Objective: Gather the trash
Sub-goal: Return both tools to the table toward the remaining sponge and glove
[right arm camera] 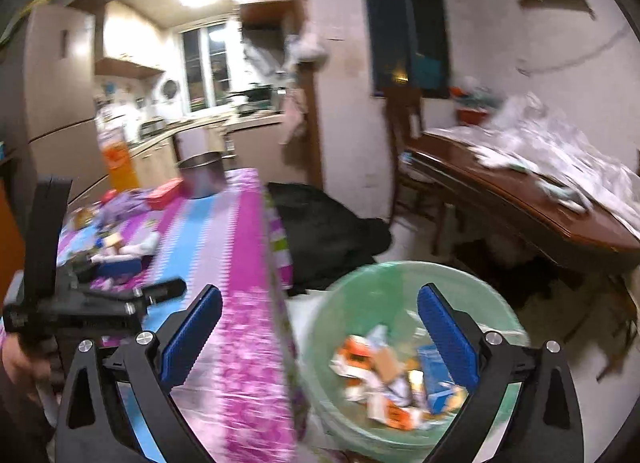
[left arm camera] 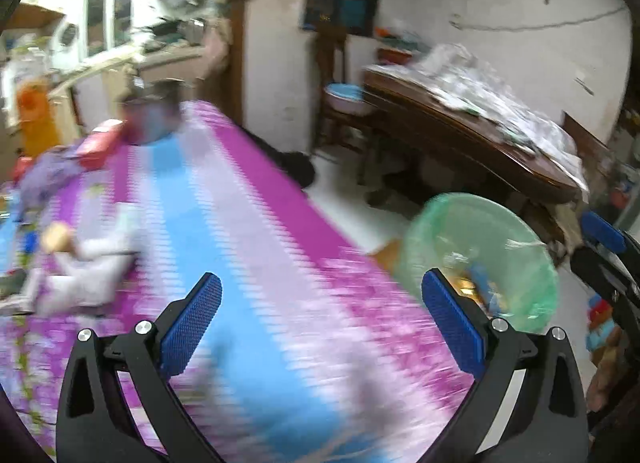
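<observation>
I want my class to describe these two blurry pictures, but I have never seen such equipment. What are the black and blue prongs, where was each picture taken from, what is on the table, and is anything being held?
There is no robot here: a person carries a hand-held tool in each hand, each with two-fingered tongs and a wide-angle camera looking along the fingers. One picture looks out from the left tongs, the other from the right tongs. Both stand wide open with nothing between the blue pads.

The table wears a pink and blue striped cloth. Clutter lies at its far end, too blurred to name, with a metal pot beyond.

Beside the table stands a green bin holding paper and packaging scraps.
</observation>
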### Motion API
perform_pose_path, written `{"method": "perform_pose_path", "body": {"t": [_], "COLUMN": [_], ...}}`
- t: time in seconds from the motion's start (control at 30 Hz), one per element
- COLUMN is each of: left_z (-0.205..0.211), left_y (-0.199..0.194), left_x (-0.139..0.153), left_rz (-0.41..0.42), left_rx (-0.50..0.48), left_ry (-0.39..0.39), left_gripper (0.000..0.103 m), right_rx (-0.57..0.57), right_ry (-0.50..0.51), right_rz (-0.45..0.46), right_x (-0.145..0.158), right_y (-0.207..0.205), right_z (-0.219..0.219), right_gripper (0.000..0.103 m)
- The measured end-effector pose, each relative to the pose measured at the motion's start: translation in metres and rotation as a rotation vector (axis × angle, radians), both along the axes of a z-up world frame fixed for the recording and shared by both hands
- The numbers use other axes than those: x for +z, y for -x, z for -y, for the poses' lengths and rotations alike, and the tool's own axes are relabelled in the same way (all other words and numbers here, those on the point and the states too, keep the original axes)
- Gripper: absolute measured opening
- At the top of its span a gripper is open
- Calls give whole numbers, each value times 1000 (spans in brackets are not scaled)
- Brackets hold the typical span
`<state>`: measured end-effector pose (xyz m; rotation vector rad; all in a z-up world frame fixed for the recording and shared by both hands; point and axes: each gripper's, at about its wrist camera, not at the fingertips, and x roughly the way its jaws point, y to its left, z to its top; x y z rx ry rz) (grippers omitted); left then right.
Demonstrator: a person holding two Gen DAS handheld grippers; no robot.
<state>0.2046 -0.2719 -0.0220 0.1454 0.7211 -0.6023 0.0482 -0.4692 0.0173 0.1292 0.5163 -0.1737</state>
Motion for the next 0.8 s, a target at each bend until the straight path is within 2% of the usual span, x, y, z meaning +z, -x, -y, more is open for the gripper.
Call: {"method": "perform_pose_path", "body": {"t": [0.17,0.33,0.6,0.7,0.77,0.8], "left_z": [-85,-172,-272,-293,-297,-296], "left_y": [-31,-70,-139,-169,-177,-176], "left_x": [20,29,20,17,16,18], "left_rz": [73,77,19,-16,-34,-38], "left_rx": [151,328,482,498,510,479], "left_ry": [-60,-98,-177,-199,-201,-169], "left_gripper": [97,97,97,97,97,97], "right_rx": [127,257,453,520,543,548], "right_ry": [10,26,25,-8,-94,-164], "right_rz": [-15,-23,-72,-105,-148,-172], "right_x": [0,2,-10,-21,-34,-41], "right_y": [-30,-58,-118,-148,-173,-187], "right_z": [-56,-108,-173,-189,-194,-194], "right_gripper": [98,98,98,97,96,96]}}
